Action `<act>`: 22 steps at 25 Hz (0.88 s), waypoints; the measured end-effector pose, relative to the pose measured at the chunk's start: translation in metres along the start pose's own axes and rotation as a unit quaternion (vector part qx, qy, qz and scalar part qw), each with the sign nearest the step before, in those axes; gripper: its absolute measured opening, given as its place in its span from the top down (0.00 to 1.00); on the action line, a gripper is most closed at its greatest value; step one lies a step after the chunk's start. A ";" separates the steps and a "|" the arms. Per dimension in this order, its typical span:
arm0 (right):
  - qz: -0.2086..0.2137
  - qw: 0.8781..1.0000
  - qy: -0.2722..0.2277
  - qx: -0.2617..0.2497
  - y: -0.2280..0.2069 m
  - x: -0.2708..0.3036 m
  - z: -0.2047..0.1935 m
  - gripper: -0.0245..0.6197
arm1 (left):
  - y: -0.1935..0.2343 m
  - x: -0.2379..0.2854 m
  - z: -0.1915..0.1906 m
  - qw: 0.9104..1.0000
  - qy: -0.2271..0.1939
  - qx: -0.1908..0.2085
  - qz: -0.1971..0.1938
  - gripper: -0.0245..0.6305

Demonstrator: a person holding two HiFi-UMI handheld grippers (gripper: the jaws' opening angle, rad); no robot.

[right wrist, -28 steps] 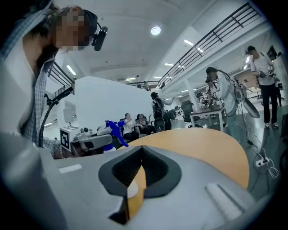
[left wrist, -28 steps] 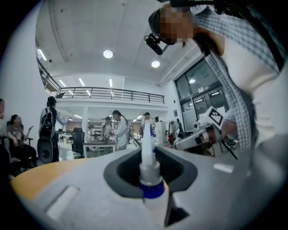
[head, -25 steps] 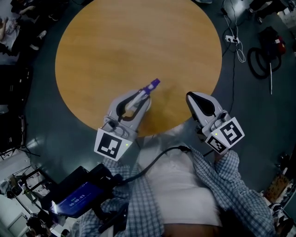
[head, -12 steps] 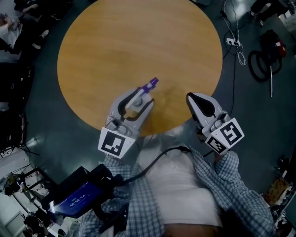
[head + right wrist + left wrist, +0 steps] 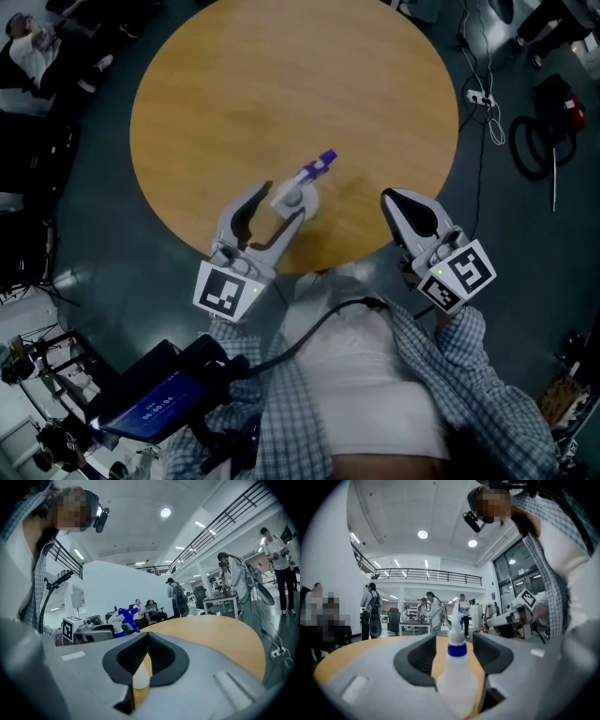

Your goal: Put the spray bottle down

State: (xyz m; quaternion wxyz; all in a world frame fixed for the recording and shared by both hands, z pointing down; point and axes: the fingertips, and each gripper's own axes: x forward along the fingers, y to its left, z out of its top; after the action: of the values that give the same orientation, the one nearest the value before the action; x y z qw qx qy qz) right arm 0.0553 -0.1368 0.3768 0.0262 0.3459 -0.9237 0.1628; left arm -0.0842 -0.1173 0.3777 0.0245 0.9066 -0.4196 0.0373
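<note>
A white spray bottle (image 5: pixel 294 194) with a purple head stands upright on the round wooden table (image 5: pixel 281 84), near its front edge. My left gripper (image 5: pixel 284 201) lies level around the bottle, and its jaws are opening. In the left gripper view the bottle (image 5: pixel 457 677) stands between the dark pads (image 5: pixel 423 656) with a gap on each side. My right gripper (image 5: pixel 390 198) hovers at the table's front right edge, jaws shut and empty. The right gripper view shows its tips (image 5: pixel 147 637) meeting, with the bottle's blue-looking head (image 5: pixel 124 618) far off to the left.
The person's checked sleeves and white shirt (image 5: pixel 375 375) fill the front. A dark device with a lit screen (image 5: pixel 155 398) sits low at the left. Cables and a power strip (image 5: pixel 476 96) lie on the floor to the right. People sit beyond the table at the upper left (image 5: pixel 28 52).
The left gripper's jaws have spread apart and let go of the spray bottle, which now stands free between them. The right gripper has not moved.
</note>
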 end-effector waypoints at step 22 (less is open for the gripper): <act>0.069 0.997 -0.022 -0.026 0.035 0.033 0.021 0.96 | 0.013 -0.059 0.027 0.997 -0.013 0.017 0.070 0.96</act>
State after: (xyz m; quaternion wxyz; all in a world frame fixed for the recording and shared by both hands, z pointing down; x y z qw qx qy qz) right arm 0.0094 -0.1398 0.3522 0.0033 0.2837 -0.9497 0.1328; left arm -0.1305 -0.0832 0.3462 0.0009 0.8759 -0.4814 0.0337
